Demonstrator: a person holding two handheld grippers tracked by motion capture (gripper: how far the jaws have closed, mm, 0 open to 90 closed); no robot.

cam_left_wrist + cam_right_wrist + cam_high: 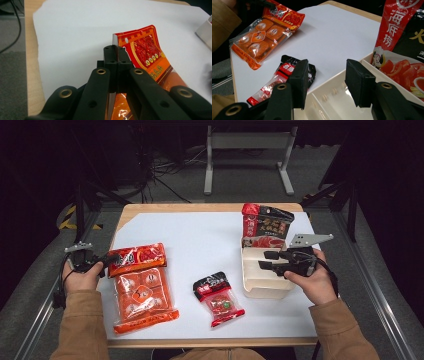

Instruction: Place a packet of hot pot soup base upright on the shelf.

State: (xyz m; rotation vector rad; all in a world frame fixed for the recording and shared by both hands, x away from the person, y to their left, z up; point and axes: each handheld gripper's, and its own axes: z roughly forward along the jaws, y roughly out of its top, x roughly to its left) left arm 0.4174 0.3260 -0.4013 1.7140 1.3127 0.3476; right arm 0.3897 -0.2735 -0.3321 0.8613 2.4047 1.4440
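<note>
An orange snack packet [142, 290] with several round cakes lies at the left of the white sheet, its red top end lifted. My left gripper [106, 261] is shut on that top edge; in the left gripper view the jaws [115, 48] pinch the packet [145, 52] edge-on. At the right stands a cream tray [262, 287], with a red and black soup-base packet [265, 227] leaning upright at its far end. Over the tray's near-left wall, my right gripper [267, 260] is open. In the right gripper view its jaws [328, 80] straddle the tray's rim [332, 100] without pressing on it.
A small red and black sachet [218, 298] lies flat between the orange packet and the tray, also seen in the right gripper view [274, 82]. The white sheet [200, 235] covers most of the wooden table. A metal frame stands on the floor beyond the table.
</note>
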